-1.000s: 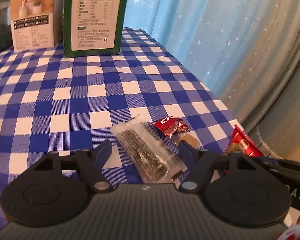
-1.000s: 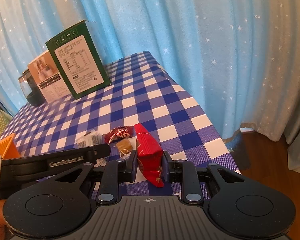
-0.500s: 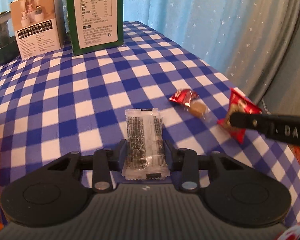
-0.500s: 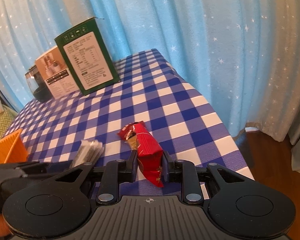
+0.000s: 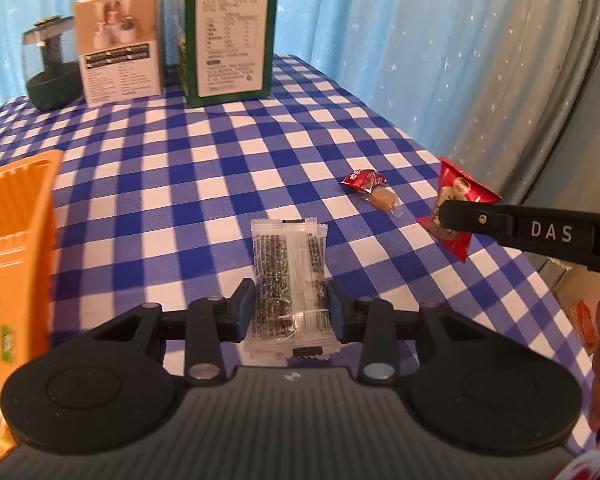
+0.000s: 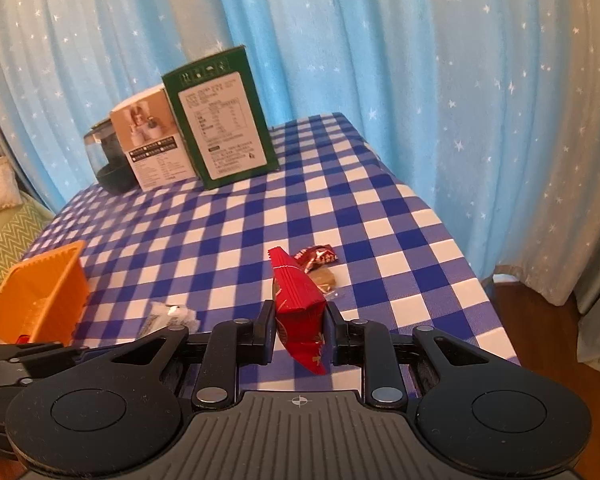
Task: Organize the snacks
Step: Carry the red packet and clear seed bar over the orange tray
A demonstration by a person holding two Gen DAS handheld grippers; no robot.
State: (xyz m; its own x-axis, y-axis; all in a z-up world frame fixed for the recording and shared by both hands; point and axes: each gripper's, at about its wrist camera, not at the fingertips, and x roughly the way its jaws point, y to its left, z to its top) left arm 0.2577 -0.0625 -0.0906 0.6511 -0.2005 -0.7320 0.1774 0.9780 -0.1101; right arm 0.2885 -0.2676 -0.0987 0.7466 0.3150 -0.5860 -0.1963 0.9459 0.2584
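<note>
My left gripper is shut on a clear packet of dark sesame bars and holds it above the checked tablecloth. My right gripper is shut on a red snack packet, lifted off the table; the packet also shows in the left wrist view. A small red candy and a tan wrapped candy lie on the cloth. An orange basket stands at the left, also in the right wrist view.
A green box, a white box and a dark glass jar stand at the back of the table. A blue starred curtain hangs behind. The table's right edge drops to the floor.
My left gripper closed on the sesame packet, lifted it and moved left, bringing the orange basket into view. My right gripper rose and drew back with the red packet.
</note>
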